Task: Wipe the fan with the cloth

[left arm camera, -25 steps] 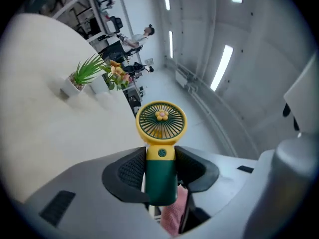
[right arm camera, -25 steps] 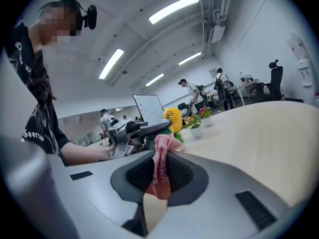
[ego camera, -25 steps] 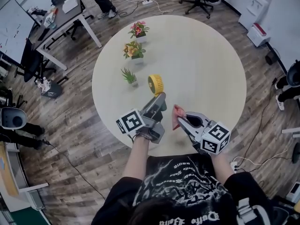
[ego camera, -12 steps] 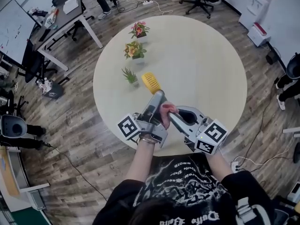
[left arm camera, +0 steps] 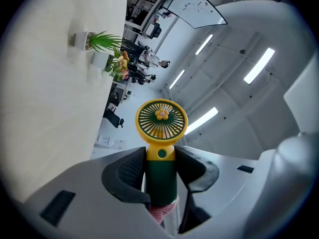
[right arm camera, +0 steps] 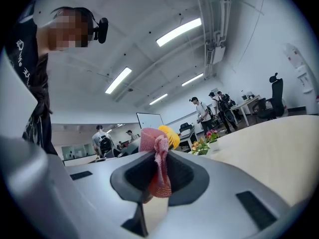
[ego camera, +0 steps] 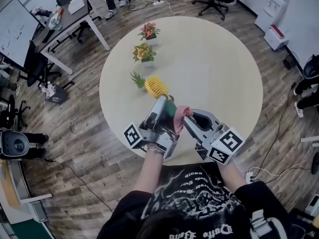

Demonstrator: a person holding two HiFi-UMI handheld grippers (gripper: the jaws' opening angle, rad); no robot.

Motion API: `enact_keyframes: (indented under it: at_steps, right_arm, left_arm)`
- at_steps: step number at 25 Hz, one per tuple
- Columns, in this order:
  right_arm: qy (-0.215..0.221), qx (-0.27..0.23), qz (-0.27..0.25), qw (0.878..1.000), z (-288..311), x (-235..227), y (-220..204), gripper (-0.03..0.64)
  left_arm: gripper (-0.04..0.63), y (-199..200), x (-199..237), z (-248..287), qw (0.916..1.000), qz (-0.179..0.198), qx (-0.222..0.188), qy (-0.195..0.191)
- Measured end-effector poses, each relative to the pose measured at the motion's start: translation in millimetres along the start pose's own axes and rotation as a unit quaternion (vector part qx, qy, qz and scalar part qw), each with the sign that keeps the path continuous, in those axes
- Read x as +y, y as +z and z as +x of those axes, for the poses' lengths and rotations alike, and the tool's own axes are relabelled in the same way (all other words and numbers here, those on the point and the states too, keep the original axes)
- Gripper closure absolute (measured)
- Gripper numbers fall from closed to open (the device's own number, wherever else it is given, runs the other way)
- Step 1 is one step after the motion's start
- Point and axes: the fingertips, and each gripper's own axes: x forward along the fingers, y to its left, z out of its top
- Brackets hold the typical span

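Presently your left claw (left arm camera: 160,169) grips the fan (left arm camera: 161,121) by its green handle, raised off the counter (ego camera: 214,59). Your right claw (right arm camera: 157,176) pinches the cloth (right arm camera: 153,143) just beside that handle. Wiping looks about to start; next, draw the cloth across the grille.

The person wears a black short-sleeved T-shirt (ego camera: 199,195) with white graphic print and lettering across the front. The left gripper (ego camera: 165,102) and right gripper (ego camera: 186,118) look alike: pale grey wedge bodies, black ribbed pads (left arm camera: 127,169), a rear cube (ego camera: 132,135) of black-and-white square markers. A black camera (right arm camera: 102,29) sits at the head.
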Motion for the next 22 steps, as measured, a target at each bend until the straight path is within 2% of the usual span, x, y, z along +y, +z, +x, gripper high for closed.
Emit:
enact_keyframes:
  at_steps: [4, 8, 11, 15, 22]
  right_arm:
    - [-0.006, -0.017, 0.007, 1.0, 0, -2, 9, 0.552]
    - [-0.038, -0.043, 0.01, 0.998, -3, -12, 22, 0.56]
    - [-0.016, -0.038, -0.018, 0.999, 1, -4, 31, 0.561]
    - [-0.008, -0.065, -0.011, 0.998, 8, 0, 44, 0.562]
    - [0.013, -0.075, -0.024, 0.997, 27, -2, 66, 0.561]
  left_arm:
    - [0.399, -1, -8, 2, 0.9999, -0.003, 0.006, -0.016]
    - [0.399, -13, -12, 3, 0.9992, 0.01, 0.036, -0.014]
    - [0.399, -20, -9, 4, 0.999, 0.007, 0.042, -0.011]
    - [0.399, -25, -4, 7, 0.9987, 0.005, 0.051, -0.004]
    - [0.399, -28, -18, 10, 0.9962, 0.003, 0.078, -0.04]
